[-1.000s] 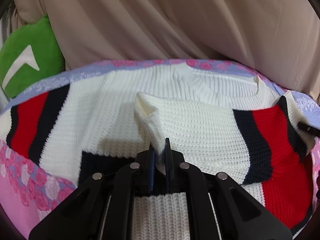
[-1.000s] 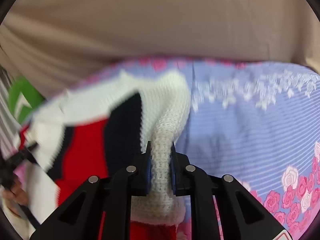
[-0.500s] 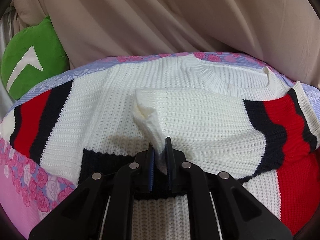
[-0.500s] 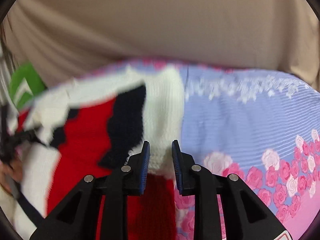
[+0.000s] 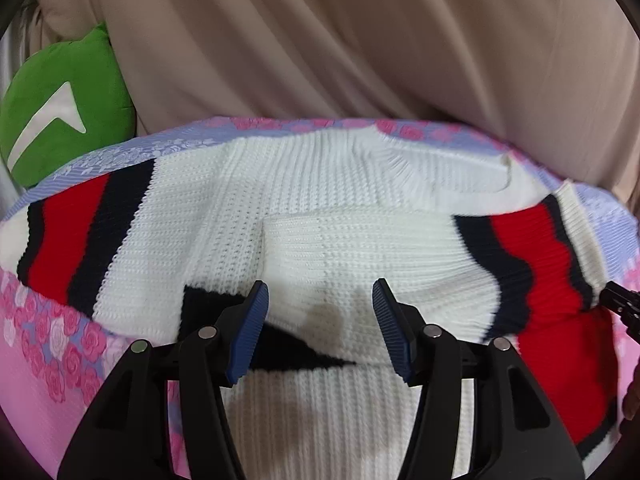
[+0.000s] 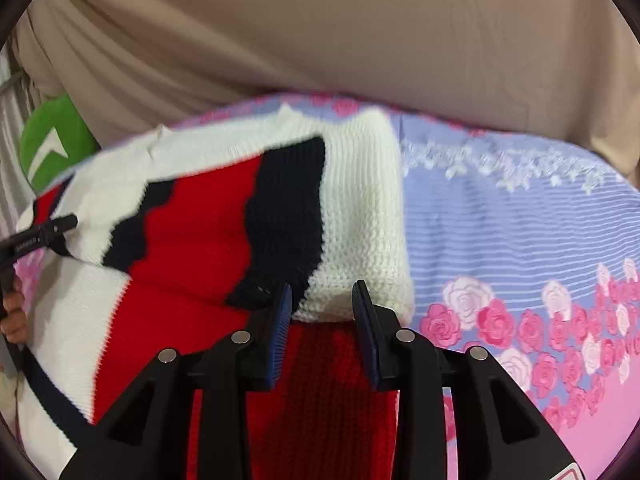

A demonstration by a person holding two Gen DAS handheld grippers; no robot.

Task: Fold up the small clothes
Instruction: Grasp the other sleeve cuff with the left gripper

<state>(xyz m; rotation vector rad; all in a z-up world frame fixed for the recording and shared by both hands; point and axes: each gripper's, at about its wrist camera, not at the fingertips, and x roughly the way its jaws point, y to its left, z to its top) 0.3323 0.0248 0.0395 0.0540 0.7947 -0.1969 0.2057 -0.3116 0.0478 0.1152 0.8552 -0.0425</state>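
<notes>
Letting go is the big change here: your left gripper has just been opening its jaws, and the white end of the sleeve it pinched a moment ago now lies flat on the white knitted sweater with red and dark blue stripes, with nothing pressed between the blue pads. Your right gripper has just been opening too, so the thick white cuff it squeezed before now sits loose just in front of its tips, not pinched. That likely means this sleeve fold is laid down and both hands are free for the next fold. The sweater rests on the flowery pink and purple bedsheet, with the tan draped cloth behind it and a green plush cushion off to the left. In the left view its neck hole points away from you, towards the tan cloth, and its body runs back towards you, while the striped sleeves lie across from side to side.
</notes>
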